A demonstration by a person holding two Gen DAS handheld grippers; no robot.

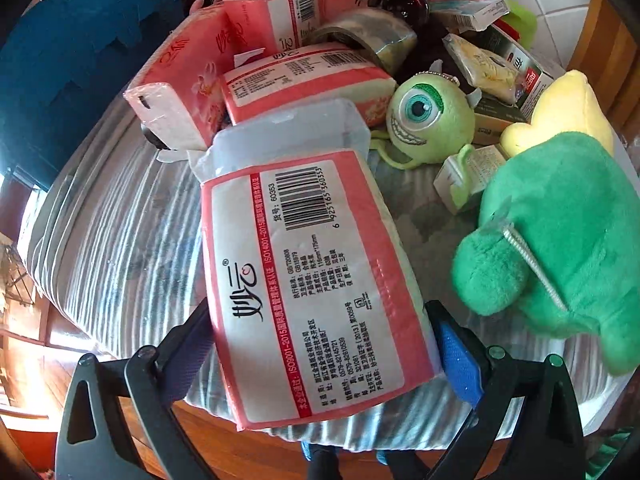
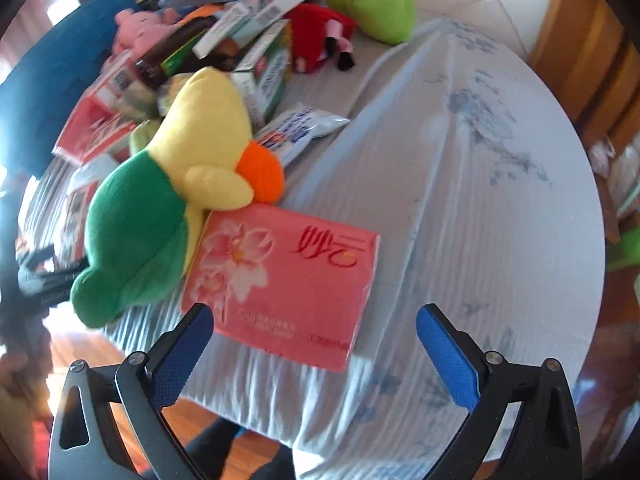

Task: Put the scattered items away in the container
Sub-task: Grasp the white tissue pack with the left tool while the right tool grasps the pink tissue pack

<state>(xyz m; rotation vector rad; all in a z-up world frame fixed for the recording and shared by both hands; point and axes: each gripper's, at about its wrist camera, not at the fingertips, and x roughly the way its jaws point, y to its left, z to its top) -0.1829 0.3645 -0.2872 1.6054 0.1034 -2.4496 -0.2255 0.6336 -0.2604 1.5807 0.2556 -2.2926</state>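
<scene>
My left gripper [image 1: 320, 330] is shut on a pink-and-white tissue pack [image 1: 304, 280], barcode side up, held just above the cloth-covered table. More pink tissue packs [image 1: 304, 84] lie beyond it, near the blue container [image 1: 80, 52] at the upper left. My right gripper [image 2: 314, 330] is open and empty, its fingers just short of a pink flowered tissue pack [image 2: 288, 280] lying flat on the table. A green, yellow and orange plush duck [image 2: 176, 196] leans on that pack's left edge; it also shows in the left wrist view [image 1: 560, 216].
A green one-eyed plush ball [image 1: 428, 116], a tape roll [image 1: 368, 36], small boxes [image 1: 468, 12] and a dark bottle [image 1: 400, 0] crowd the far side. A lime plush [image 2: 372, 4], red plush [image 2: 320, 28] and white sachet [image 2: 300, 128] lie beyond. The table's near edge [image 2: 248, 404] drops to wooden floor.
</scene>
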